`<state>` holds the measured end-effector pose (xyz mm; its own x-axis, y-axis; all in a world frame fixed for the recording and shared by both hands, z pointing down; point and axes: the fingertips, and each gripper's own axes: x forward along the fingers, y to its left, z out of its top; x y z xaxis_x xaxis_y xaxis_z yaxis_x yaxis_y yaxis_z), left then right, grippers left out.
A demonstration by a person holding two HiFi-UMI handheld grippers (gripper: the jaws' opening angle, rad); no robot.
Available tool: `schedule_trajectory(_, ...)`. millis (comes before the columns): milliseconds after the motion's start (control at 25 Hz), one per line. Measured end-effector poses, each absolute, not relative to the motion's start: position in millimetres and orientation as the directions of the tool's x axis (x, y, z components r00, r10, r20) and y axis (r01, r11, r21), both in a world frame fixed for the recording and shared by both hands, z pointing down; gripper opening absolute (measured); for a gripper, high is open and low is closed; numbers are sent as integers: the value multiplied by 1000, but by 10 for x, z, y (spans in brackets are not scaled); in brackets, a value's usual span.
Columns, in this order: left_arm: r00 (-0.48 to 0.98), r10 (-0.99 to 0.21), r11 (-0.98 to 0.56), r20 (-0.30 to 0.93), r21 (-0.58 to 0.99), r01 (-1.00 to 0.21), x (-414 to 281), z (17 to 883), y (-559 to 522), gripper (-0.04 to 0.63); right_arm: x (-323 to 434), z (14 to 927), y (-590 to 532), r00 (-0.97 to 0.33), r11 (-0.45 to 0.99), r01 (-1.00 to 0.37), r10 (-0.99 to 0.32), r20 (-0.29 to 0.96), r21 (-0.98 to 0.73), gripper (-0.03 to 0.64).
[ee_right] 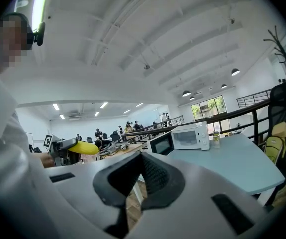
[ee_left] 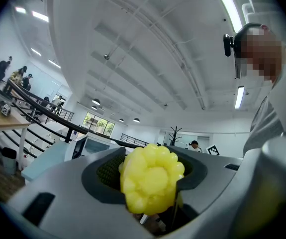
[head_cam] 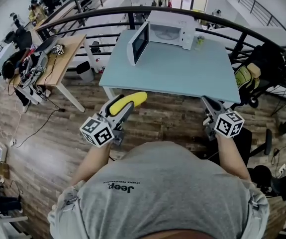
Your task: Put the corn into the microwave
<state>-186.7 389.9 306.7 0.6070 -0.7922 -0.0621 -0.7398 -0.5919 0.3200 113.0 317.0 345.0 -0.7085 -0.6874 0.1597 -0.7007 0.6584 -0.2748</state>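
Overhead, in the head view, a grey shirt (head_cam: 167, 193) filled the lower frame and hid the elbows, so only the forearms showed, stretched forward on either side of it. The left gripper (head_cam: 125, 107) pointed level toward the table (head_cam: 182, 76), and its jaws were clamped on the corn (head_cam: 129, 101). The corn's yellow length lay along the jaws and stuck out past the tips, short of the table's near edge. The right gripper (head_cam: 208, 105) reached forward well apart from it, tipped slightly down, its tips hard to make out from above. At the table's far side stood the microwave (head_cam: 171, 29) with its door (head_cam: 138, 43) swung open to the left. The cavity looked pale, and what lay inside could not be told. A small bottle (head_cam: 200, 40) stood just beside the microwave's right side. Next, in the left gripper view, the corn's blunt end filled the gap between the two jaws. Both pads pressed its sides at a fairly wide spread, and the corn hid whatever lay straight ahead. The microwave peeked over the left jaw, cut off below. Lastly, in the right gripper view, the jaws stood a little apart with nothing between them, only wood floor (ee_right: 132, 199) showing through the gap. Beyond them the microwave sat on the table with its door open, and at far left, small and dim, the other gripper held the corn level.
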Motion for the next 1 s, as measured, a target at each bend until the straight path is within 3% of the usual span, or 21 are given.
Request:
schedule_trajectory(680, 611, -791, -590, -43, 317, -742, -684, 3044, 3945, 250, 1760, 3364, 3153, -790, 753, -612, -594, 149, -243, 18)
schedule_trajectory(1000, 624, -780, -598, -33, 331, -730, -596, 3110, 3780, 250, 1861, 3520, 3013, -782, 735, -622, -602, 161, -270, 18)
